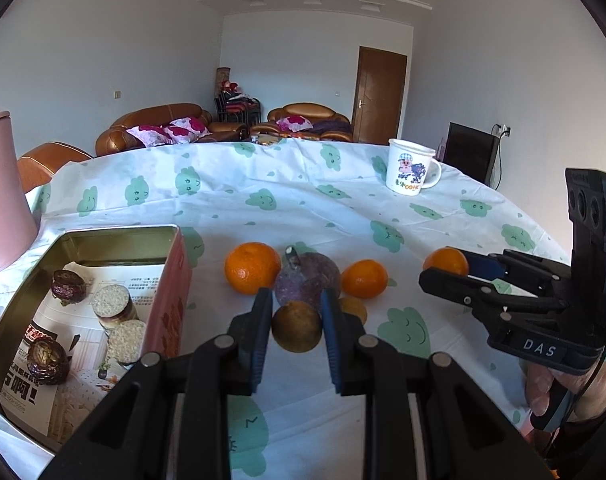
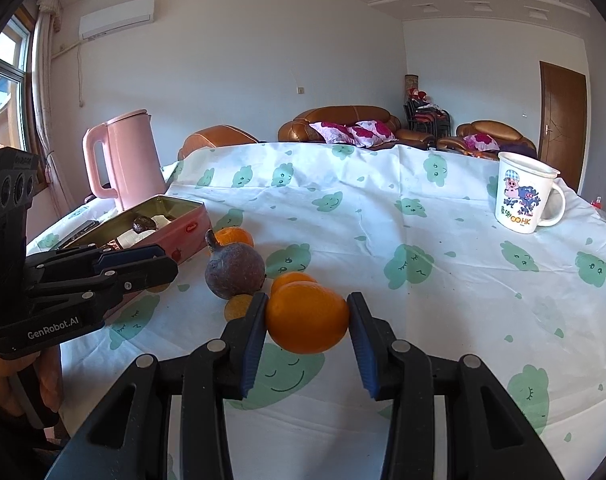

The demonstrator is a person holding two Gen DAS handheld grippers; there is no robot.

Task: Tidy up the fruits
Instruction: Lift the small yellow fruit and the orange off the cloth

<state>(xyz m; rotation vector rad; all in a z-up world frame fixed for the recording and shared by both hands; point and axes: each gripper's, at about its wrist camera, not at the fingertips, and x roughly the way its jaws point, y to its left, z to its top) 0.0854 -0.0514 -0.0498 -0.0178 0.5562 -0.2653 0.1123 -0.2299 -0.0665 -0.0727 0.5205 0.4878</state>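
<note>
While the left gripper pinches the brown fruit and the right gripper clamps an orange, each should lift straight, squeezing gently, toward the tin.

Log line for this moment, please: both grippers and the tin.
left gripper: jaws around brown fruit | right gripper: jaws gripping orange | tin: two dark fruits, jars inside | fruits left on cloth

Left claw clamped on fruit; right claw likewise, both level.
</note>
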